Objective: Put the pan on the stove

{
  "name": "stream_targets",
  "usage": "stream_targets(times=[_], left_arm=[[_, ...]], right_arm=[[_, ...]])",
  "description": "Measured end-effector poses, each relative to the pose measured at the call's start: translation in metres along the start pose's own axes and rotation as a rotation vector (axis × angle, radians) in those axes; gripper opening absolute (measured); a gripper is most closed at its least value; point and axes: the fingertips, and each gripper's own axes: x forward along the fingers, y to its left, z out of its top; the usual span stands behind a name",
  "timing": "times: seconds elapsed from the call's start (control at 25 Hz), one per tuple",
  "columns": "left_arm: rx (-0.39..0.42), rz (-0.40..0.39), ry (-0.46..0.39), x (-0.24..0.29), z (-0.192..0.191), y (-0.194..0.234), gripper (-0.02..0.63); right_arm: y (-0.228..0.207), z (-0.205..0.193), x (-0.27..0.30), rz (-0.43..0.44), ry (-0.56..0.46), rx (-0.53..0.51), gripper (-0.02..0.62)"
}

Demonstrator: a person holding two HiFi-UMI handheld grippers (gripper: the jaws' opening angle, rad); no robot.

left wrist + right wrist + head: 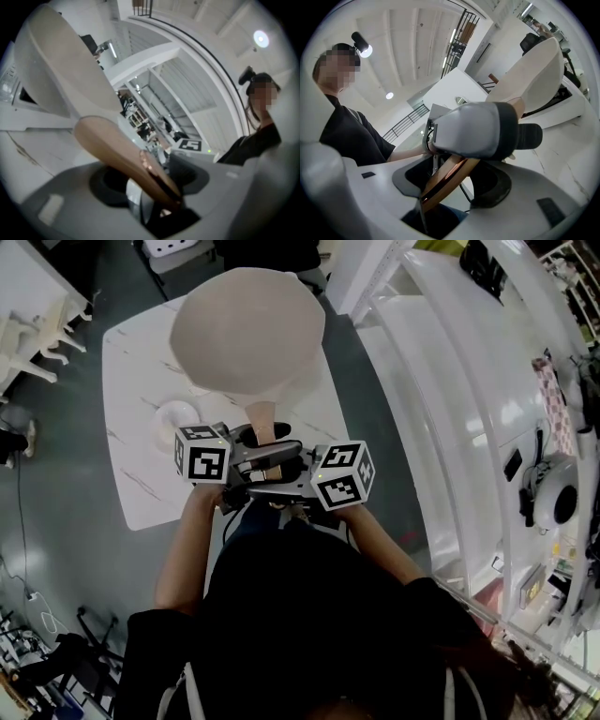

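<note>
The pan is cream-coloured with a wooden handle. It is held up in the air, close under the head camera, with its underside facing up. Both grippers hold the handle from opposite sides: my left gripper further up it, my right gripper nearer its end. In the left gripper view the handle runs between the jaws of the left gripper, with the pan's body at the upper left. In the right gripper view the handle lies in the right gripper. The pan's body is at the upper right. No stove can be made out.
A white marbled table lies below the pan, with a round white object on it. A long curved white counter runs along the right. Grey floor lies to the left, with white furniture in the far-left corner.
</note>
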Motion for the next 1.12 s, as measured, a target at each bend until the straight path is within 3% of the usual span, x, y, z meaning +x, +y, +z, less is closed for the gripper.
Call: stream_targets(times=[1.12], left_arm=[[-0.033,-0.058,0.125,-0.027,0.034,0.041,0.25]], right_arm=[[-0.041,0.047,0.04,-0.071,-0.095,0.055,0.219]])
